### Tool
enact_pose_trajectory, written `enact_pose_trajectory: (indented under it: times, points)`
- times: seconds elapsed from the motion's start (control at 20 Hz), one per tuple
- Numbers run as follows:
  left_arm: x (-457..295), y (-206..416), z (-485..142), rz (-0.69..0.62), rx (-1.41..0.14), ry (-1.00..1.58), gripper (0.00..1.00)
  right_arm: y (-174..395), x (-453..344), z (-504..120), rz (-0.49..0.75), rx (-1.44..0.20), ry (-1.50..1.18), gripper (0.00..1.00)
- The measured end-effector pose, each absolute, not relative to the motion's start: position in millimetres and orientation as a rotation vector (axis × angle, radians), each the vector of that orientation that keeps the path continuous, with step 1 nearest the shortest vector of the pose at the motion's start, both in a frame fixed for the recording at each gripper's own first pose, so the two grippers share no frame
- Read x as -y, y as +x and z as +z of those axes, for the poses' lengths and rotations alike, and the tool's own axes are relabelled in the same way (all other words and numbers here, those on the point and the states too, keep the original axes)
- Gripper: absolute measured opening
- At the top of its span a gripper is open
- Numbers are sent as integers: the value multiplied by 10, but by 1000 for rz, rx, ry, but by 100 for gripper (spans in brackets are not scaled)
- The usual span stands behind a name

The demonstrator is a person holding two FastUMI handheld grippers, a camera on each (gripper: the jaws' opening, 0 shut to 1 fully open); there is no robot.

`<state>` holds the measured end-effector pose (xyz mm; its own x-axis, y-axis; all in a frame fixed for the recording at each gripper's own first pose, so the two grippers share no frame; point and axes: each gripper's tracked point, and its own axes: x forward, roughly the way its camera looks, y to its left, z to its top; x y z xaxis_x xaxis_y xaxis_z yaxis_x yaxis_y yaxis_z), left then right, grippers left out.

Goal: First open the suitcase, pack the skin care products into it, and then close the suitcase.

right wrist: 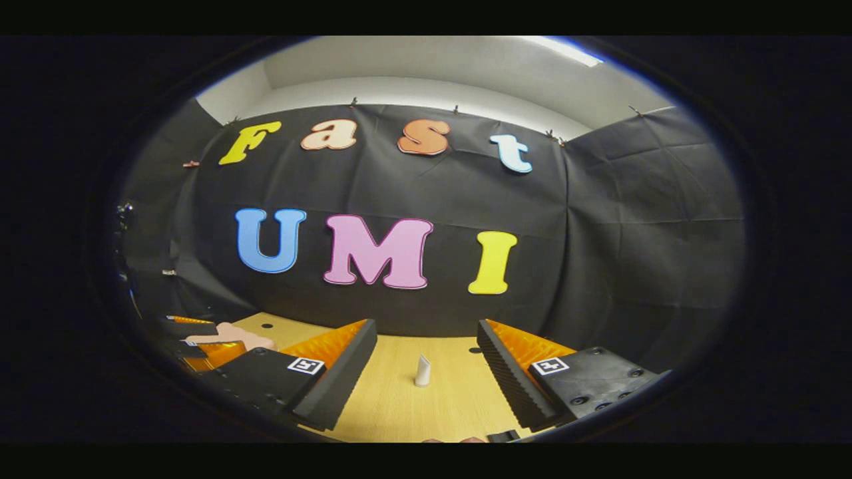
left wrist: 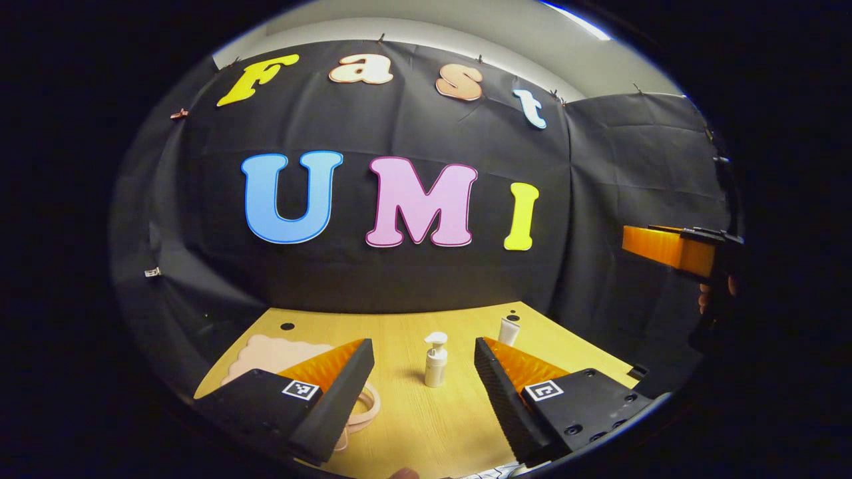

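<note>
Both grippers' fingers spread, empty: left gripper (left wrist: pixel 424 372), right gripper (right wrist: pixel 426 359). Pink suitcase (left wrist: pixel 273 352) at desk (left wrist: pixel 426 426) left edge, closed. Approach lid edge low, lift evenly. Pump bottle (left wrist: pixel 436 360), tube (right wrist: pixel 423 370) wait.

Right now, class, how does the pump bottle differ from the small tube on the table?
The pump bottle has a pump head with a spout; the small tube has a plain flat top. The pump bottle stands nearer the left gripper, between its open fingers; the small tube stands farther back, to the right. Both are white and upright on the wooden table.
</note>
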<state>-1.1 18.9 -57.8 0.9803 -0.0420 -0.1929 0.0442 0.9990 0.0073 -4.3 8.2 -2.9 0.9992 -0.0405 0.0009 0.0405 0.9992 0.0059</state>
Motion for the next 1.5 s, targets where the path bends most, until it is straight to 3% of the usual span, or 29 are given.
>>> enact_pose_trajectory:
  times: [0.3,0.55,1.1,1.25,1.3,1.4,1.5]
  points:
    - [-339,272,-1249,-2,-377,-9,96,-20,-102,-137,-3,-10,-19,97]
    - [-469,545,-2137,95,-661,8,96,176,99,-253,47,-12,-19,97]
    - [-1100,1081,-2968,361,-892,111,98,1096,883,-872,144,-153,39,96]
    - [-1088,1148,-3209,324,-963,69,95,1181,1018,-902,119,-177,64,97]
    - [-1058,1149,-3282,290,-991,56,87,1189,1054,-891,102,-176,62,97]
    - [-1092,1094,-3276,258,-1027,76,27,1177,1091,-857,71,-169,63,96]
    - [-1055,1130,-3071,206,-994,89,14,1148,1055,-799,48,-155,71,97]
